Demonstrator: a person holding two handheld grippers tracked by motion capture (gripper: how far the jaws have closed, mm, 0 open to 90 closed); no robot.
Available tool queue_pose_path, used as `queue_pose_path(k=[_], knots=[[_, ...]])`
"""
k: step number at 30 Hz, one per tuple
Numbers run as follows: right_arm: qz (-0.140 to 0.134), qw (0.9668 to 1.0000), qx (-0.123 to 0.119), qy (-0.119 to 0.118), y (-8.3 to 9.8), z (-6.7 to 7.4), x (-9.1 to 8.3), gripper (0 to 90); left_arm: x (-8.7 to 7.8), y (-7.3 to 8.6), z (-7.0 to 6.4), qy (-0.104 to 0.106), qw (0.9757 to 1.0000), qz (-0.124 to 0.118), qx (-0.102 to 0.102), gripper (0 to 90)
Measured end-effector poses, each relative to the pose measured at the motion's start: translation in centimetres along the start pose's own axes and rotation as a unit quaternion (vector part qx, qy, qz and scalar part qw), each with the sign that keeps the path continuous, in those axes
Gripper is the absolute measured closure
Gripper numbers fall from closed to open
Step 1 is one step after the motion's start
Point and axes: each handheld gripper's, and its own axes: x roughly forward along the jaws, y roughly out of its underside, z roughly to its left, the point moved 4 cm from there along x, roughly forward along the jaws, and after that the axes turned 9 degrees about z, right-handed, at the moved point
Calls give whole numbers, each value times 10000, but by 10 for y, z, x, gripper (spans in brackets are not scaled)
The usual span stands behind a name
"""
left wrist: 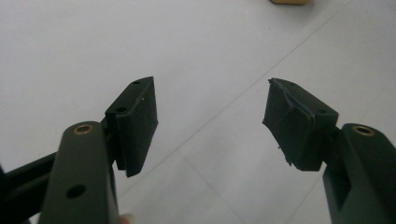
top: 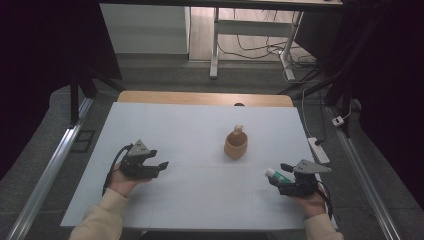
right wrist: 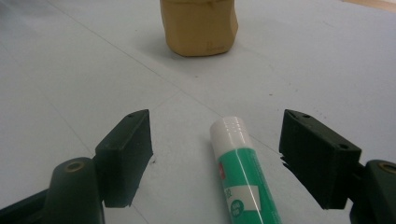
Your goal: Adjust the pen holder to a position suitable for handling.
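right gripper view: green glue stick, white cap, lying flat.

Green-and-white glue stick, tan cup, black grippers

- The glue stick is a green-and-white tube with a white cap. It lies flat on the white tabletop, cap end pointing towards the cup.
- It lies between the open fingers of the right gripper, touching neither.
- The tan cup stands upright near mid-tabletop, well apart from the glue stick, with a pale object sticking out of its mouth.
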Motion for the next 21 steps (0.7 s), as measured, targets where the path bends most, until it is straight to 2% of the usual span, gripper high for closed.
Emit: queue_pose_path(k=[4, 13, 21], knots=[[-22, 10000, 20, 5, -1, -1, 0, 255, -4, 11, 0, -3, 10000, 38, 6, 332], [-34, 10000, 29, 8, -1, -1, -1, 254, -15, 31, 1, -34, 9999, -39, -164, 331], [-88, 9999, 32, 40, -3, -1, -1, 255, -21, 45, -2, -120, 9999, 27, -100, 324]])
